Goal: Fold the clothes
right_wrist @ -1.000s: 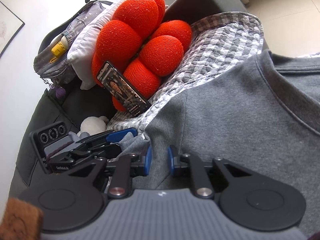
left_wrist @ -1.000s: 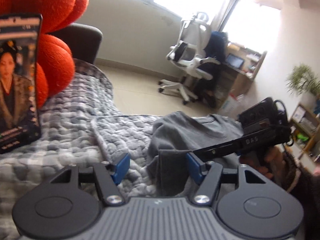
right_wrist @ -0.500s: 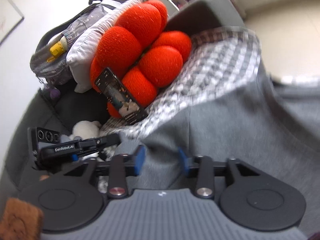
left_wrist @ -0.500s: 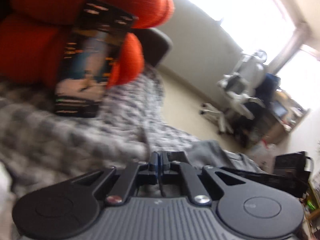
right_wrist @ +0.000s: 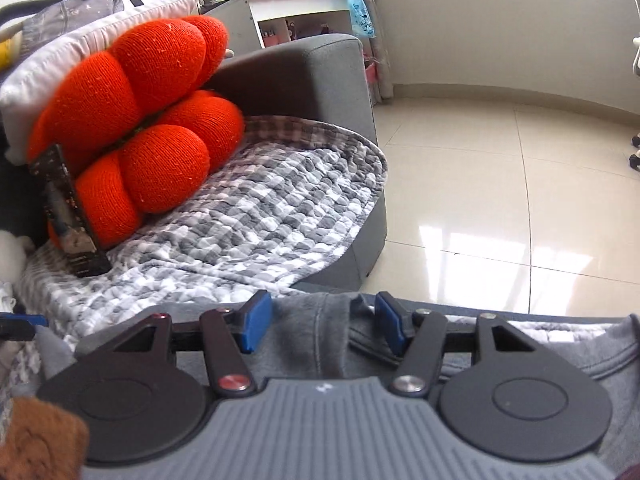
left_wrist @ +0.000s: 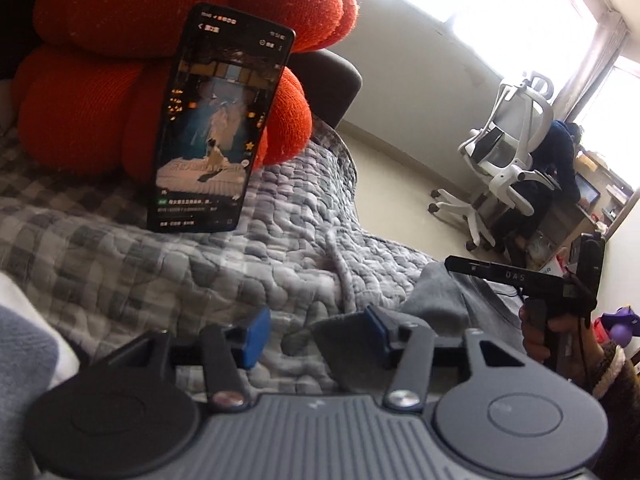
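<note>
our right hand-held gripper (right_wrist: 316,326) stands open straddling a bunched edge of the grey sweatshirt (right_wrist: 312,344) on the quilt (right_wrist: 256,216), nearer than our open left hand-held gripper (left_wrist: 316,334), whose right pad touches its corner.

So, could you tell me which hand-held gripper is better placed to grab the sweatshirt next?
Right hand-held gripper: open, grey sweatshirt bunched between its fingers. The left is open, mostly over quilt.

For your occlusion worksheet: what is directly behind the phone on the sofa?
The phone leans on an orange cushion. A white pillow lies behind that; the cushion's centre is hidden.
</note>
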Tool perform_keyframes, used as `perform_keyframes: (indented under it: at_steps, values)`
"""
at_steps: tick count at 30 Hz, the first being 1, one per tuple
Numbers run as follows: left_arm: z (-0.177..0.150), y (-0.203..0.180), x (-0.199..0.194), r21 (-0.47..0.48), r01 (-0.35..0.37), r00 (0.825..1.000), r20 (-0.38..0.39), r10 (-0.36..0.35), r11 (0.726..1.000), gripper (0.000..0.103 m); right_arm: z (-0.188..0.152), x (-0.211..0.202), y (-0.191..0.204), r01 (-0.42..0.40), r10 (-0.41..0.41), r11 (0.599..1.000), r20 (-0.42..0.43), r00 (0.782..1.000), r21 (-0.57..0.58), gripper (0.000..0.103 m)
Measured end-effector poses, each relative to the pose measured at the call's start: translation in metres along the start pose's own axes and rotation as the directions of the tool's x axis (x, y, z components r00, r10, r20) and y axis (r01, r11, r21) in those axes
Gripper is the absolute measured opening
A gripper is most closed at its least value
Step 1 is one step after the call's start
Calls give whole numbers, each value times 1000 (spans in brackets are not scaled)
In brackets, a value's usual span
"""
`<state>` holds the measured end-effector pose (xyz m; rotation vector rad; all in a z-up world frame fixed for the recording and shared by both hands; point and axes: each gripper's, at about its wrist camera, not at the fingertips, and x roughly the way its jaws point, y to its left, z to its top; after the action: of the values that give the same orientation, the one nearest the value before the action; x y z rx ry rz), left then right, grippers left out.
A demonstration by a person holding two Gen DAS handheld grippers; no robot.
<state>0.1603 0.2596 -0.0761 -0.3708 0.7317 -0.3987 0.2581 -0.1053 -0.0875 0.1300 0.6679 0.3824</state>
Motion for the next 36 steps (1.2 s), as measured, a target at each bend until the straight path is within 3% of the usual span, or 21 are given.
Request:
perform_keyframes:
  at_steps: [2, 3, 4, 5, 7, 14, 17, 21, 24, 27, 30, 33, 36]
  values:
    - [-1, 2, 5, -26, -1, 1000, 4, 1, 1000, 48, 0, 3, 3, 9, -9, 1000, 11, 1000, -21, 52]
    - [-2, 4, 7, -45, -5, 1000, 5, 6, 999, 32, -1, 4, 5, 12, -11, 999, 16, 1000, -31, 38]
    - [-2, 4, 8, -50, -19, 1000, 2, 19, 999, 3, -1, 4, 7, 13, -12, 999, 21, 1000, -37, 26]
    - [-2, 4, 8, -48, -27, 1000, 1, 27, 998, 0, -2, 2, 9, 18, -17, 999, 31, 999, -42, 23]
    - [-2, 2, 4, -49, -16, 1000, 15, 17, 999, 0, -2, -5, 13, 34, -30, 998, 68, 997, -55, 12]
    - [6, 2, -22, -81, -73, 990, 118, 82, 994, 0, 10, -33, 27, 134, -113, 987, 207, 972, -90, 8]
    - [7, 4, -17, -74, -31, 996, 76, 36, 997, 4, 15, -29, 27, 187, -166, 978, 197, 966, -95, 7]
    - [0, 3, 6, -67, -30, 999, -15, 29, 997, 49, 12, -14, 24, 221, -206, 971, 149, 967, -94, 7]
    - [-3, 4, 13, -55, -30, 999, -30, 28, 998, 55, 7, -10, 23, 220, -208, 972, 133, 969, -86, 7]
    - [-6, 3, 15, -50, -37, 999, -28, 35, 998, 52, 3, -5, 21, 218, -209, 973, 118, 971, -77, 7]
    - [-6, 1, 15, -66, -47, 998, -40, 44, 997, 0, 0, -4, 20, 218, -210, 973, 114, 971, -72, 7]
    - [-5, -9, 4, -53, -77, 997, 17, 78, 996, 0, -1, -9, 23, 228, -217, 970, 133, 967, -78, 7]
    - [-1, -22, -19, -9, -120, 984, 132, 120, 993, 0, 2, -19, 29, 241, -224, 966, 174, 959, -88, 7]
